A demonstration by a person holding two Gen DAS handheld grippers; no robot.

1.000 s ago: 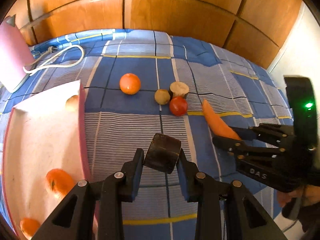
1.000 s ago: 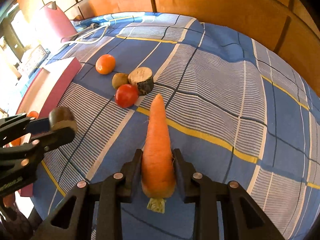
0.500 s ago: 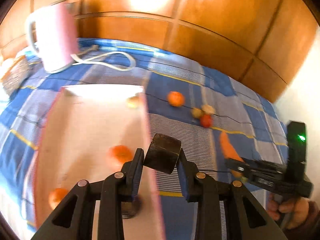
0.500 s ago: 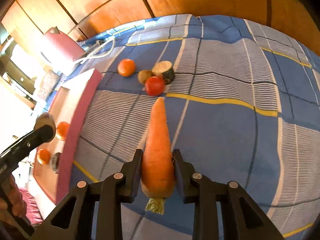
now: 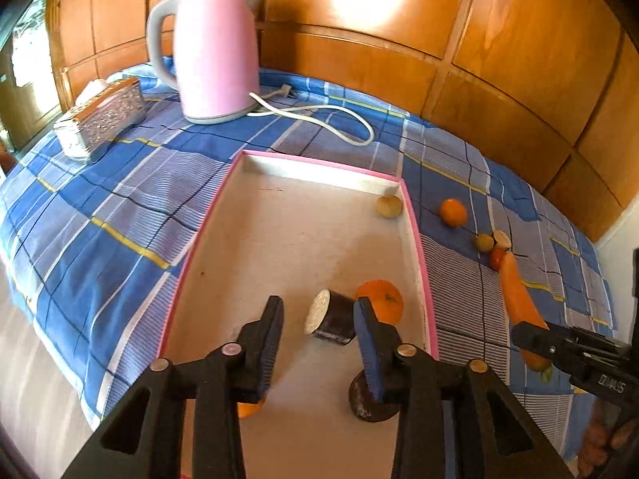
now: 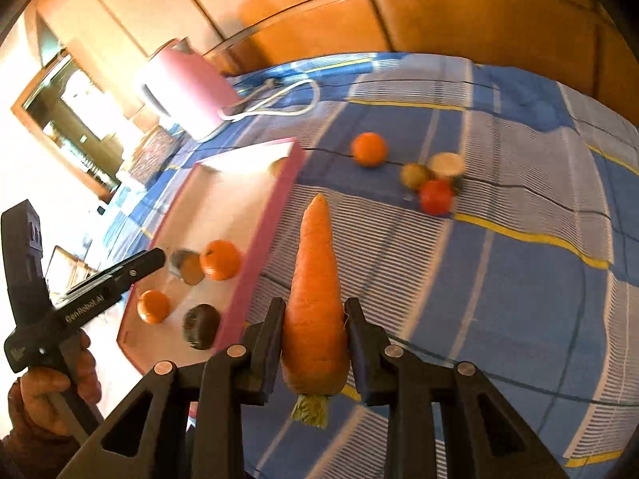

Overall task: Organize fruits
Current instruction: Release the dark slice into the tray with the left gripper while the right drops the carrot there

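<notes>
I hold both tools over the checked blue cloth (image 5: pixel 120 215). The pink-rimmed tray (image 5: pixel 415 239) lies left of centre. My right gripper (image 6: pixel 315 335) clamps the carrot (image 6: pixel 315 279) — just right of the tray. My left gripper (image 5: pixel 319 319) has just been opening; the dark cut piece (image 5: pixel 331 317) sits loose between its jaws, over the tray, beside an orange (image 5: pixel 381 299).
</notes>
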